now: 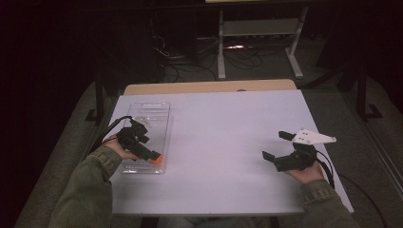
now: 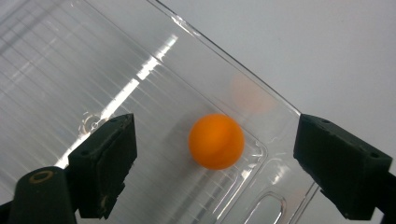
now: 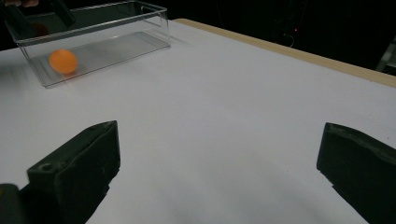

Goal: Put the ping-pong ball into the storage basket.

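- Orange ball (image 2: 216,141) lies centred between the left gripper (image 2: 212,168) jaws — spread wide, touching nothing (inside the clear tray (image 2: 70,70)).
- Right gripper (image 3: 219,175) — jaws spread too, well apart.

Clear bin (image 1: 145,135) walls hem the orange ball (image 2: 216,141); the white table (image 1: 228,137) stretches bare elsewhere

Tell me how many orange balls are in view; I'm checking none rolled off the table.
1. The orange ball lies inside the clear bin, near its end closest to the person, between the open jaws of the left gripper. The gripper may hide part of the bin.
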`<move>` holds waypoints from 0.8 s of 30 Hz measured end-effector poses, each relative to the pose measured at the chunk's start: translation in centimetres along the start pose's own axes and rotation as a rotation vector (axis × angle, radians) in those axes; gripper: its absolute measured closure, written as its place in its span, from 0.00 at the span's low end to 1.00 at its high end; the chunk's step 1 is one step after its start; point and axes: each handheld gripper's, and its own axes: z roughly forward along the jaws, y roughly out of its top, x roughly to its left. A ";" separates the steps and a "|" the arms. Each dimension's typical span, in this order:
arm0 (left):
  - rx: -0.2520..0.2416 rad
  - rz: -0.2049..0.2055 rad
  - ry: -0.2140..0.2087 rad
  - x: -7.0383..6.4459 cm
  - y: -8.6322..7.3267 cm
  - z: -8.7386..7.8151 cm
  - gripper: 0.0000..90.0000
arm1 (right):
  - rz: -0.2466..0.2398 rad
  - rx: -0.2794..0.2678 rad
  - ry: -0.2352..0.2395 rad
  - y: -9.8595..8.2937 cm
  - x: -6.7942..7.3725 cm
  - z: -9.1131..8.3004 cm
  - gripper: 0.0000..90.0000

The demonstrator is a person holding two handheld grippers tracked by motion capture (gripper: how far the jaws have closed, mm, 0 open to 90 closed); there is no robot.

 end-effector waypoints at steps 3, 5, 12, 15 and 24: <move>-0.014 0.002 0.006 0.0 0.0 -0.3 0.10 | 0.000 0.001 0.000 0.0 0.0 0.0 0.00; -0.018 0.000 0.012 0.0 -0.1 -0.4 0.08 | 0.000 0.000 0.001 0.0 0.0 -0.1 0.00; -0.052 0.017 0.039 -0.5 -0.3 -0.8 0.00 | 0.000 0.002 -0.001 0.0 0.0 -0.1 0.00; -0.072 0.018 0.049 -0.7 -0.4 -1.1 0.00 | 0.001 0.002 -0.002 0.0 0.0 -0.1 0.00; -0.123 0.010 0.078 -1.2 -1.1 -1.6 0.00 | 0.003 0.004 -0.001 -0.1 0.0 -0.1 0.00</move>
